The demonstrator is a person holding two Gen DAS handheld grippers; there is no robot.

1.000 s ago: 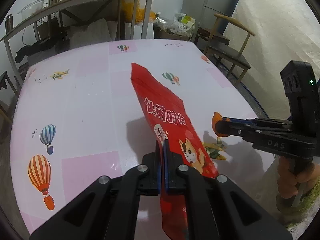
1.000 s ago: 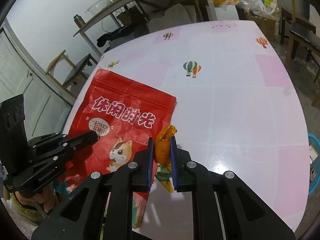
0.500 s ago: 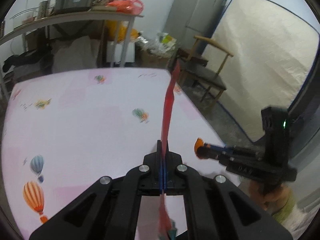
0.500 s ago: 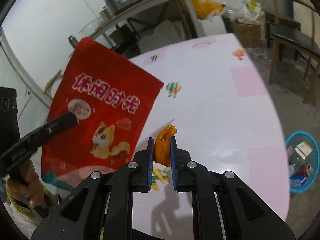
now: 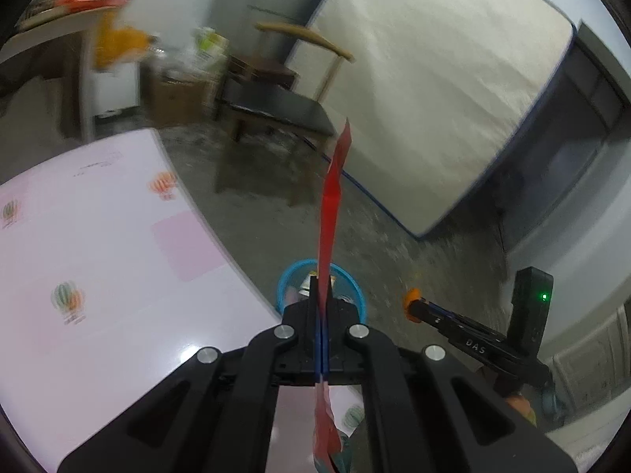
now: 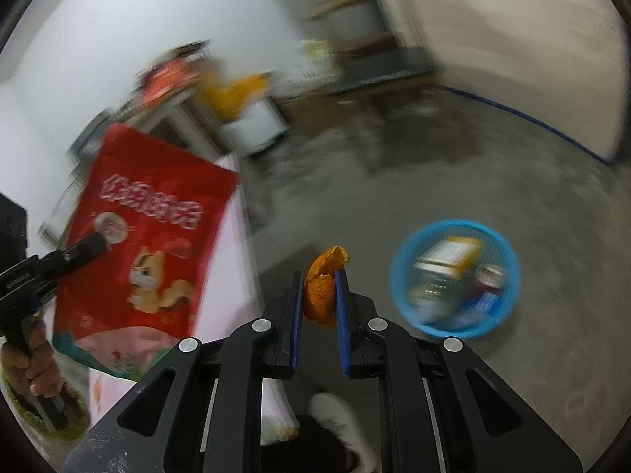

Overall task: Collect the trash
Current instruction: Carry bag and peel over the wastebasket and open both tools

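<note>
My left gripper (image 5: 320,287) is shut on a red snack bag (image 5: 333,205), seen edge-on and held upright in the air past the table edge. The bag's printed face shows in the right wrist view (image 6: 146,236), with the left gripper (image 6: 96,242) clamped on it. My right gripper (image 6: 319,280) is shut on a piece of orange peel (image 6: 321,287), held above the floor; it also shows in the left wrist view (image 5: 412,307). A blue trash basket (image 6: 406,307) with several bits of trash stands on the floor, right of the peel. It sits just behind the left fingers (image 5: 284,287).
The pink table with balloon prints (image 5: 98,256) lies to the left. A wooden chair (image 5: 276,102) stands on the grey floor beyond it. A mattress (image 5: 434,98) leans on the far wall. My shoe (image 6: 339,425) shows below the right gripper.
Both grippers have swung right, off the table and over the floor, still holding the bag and the peel. The blue basket is now close in both views.
</note>
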